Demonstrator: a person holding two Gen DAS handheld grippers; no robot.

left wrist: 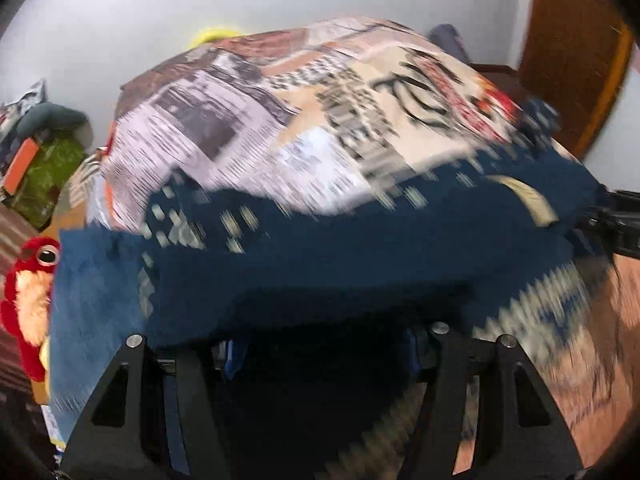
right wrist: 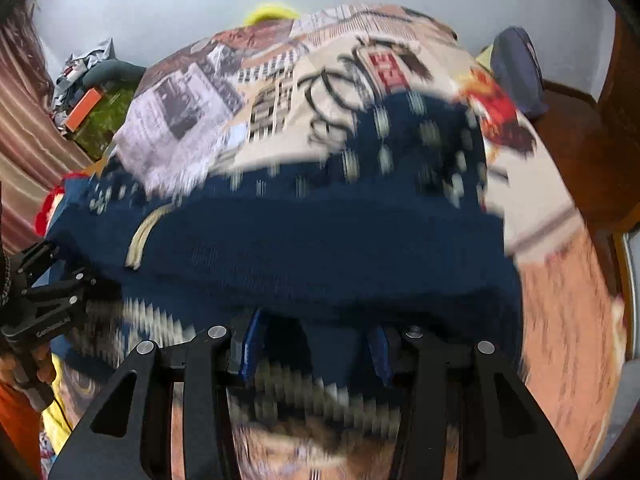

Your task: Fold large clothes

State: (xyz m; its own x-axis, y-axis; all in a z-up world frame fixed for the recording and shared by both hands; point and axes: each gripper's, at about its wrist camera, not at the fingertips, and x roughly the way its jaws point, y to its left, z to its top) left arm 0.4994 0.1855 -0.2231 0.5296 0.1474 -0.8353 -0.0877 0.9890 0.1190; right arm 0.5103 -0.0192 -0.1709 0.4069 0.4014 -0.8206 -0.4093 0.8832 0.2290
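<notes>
A dark blue knitted sweater (left wrist: 320,256) with small pale marks and a zigzag band lies across a bed with a newspaper-print cover (left wrist: 248,120). It also shows in the right wrist view (right wrist: 320,240). My left gripper (left wrist: 320,356) is low at the sweater's near edge, its jaws wide apart, blue pads mostly under the cloth. My right gripper (right wrist: 316,352) is at the near edge too, its blue pads (right wrist: 252,348) spread apart with cloth over them. Both views are motion-blurred. The left gripper also shows at the left in the right wrist view (right wrist: 48,300).
A red plush toy (left wrist: 28,300) sits at the bed's left edge. A cluttered green pile (left wrist: 44,176) lies by the white wall. A wooden door (left wrist: 576,64) stands at the right. A dark blue cushion (right wrist: 520,72) lies at the bed's far right.
</notes>
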